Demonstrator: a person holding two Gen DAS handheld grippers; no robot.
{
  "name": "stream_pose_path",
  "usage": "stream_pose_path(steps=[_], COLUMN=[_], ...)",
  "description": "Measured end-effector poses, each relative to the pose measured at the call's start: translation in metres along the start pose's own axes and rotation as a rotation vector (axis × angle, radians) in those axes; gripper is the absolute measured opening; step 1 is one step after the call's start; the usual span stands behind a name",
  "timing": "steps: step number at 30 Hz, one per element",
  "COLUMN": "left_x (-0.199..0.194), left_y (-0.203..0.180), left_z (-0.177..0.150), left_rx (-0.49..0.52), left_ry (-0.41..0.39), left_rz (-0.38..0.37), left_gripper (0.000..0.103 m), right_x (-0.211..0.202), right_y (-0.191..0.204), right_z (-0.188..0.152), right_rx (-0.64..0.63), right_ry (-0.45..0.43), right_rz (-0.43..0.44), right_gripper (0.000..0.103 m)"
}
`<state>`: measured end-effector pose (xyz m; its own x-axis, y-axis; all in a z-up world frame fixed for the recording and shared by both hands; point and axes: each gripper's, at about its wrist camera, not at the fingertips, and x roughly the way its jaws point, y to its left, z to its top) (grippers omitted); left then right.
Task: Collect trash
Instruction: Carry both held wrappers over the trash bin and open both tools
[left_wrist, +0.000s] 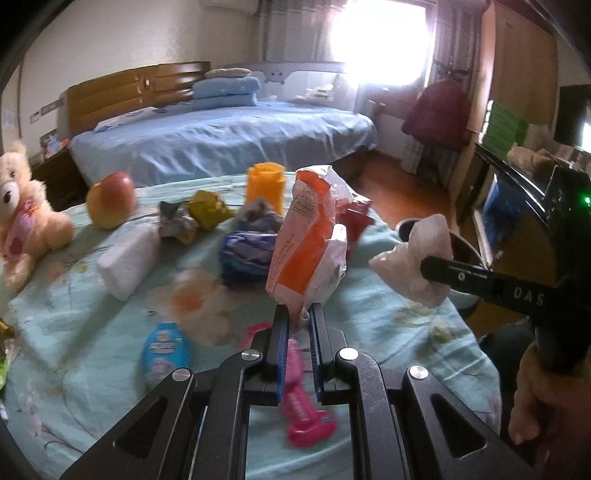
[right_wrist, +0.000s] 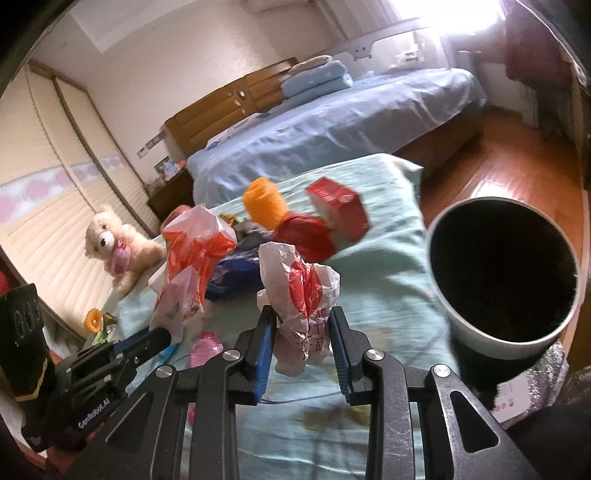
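My left gripper (left_wrist: 299, 314) is shut on an orange and white snack bag (left_wrist: 310, 236), held upright above the table; it also shows in the right wrist view (right_wrist: 192, 251). My right gripper (right_wrist: 301, 317) is shut on a crumpled white and red wrapper (right_wrist: 299, 291), held just left of the round bin (right_wrist: 502, 273), whose dark mouth is open. The same wrapper shows in the left wrist view (left_wrist: 417, 254) in front of the bin (left_wrist: 465, 251). More wrappers lie on the table: blue (left_wrist: 247, 254), yellow (left_wrist: 208, 208), red (right_wrist: 306, 236).
The table has a light green flowered cloth (left_wrist: 369, 310). On it are an apple (left_wrist: 110, 199), a teddy bear (left_wrist: 26, 210), an orange cup (left_wrist: 266, 186), a white block (left_wrist: 129, 258), a red carton (right_wrist: 340, 210), a blue bottle (left_wrist: 166, 349) and a pink bottle (left_wrist: 303, 406). A bed stands behind.
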<state>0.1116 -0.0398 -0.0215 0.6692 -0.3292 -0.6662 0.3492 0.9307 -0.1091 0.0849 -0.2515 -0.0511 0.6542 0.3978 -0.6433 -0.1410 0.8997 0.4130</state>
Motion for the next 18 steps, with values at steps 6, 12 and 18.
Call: stream_pose_path(steps=[6,12,18], left_x=[0.014,0.032,0.056], left_y=[-0.025,-0.052,-0.074], left_z=[0.005,0.014,0.021], left_rx=[0.036,0.076,0.112], left_ry=[0.029,0.052,0.086], left_rz=[-0.034,-0.059,-0.081], left_gripper=[0.009,0.009,0.009], right_x=[-0.014,-0.024,-0.029], right_y=[-0.030,-0.060,-0.087], right_z=[0.002,0.005,0.014], right_rx=[0.039,0.072,0.101], right_ry=[-0.026,-0.042,-0.052], right_rz=[-0.047,-0.095,-0.137], right_gripper=[0.030,0.030,0.030])
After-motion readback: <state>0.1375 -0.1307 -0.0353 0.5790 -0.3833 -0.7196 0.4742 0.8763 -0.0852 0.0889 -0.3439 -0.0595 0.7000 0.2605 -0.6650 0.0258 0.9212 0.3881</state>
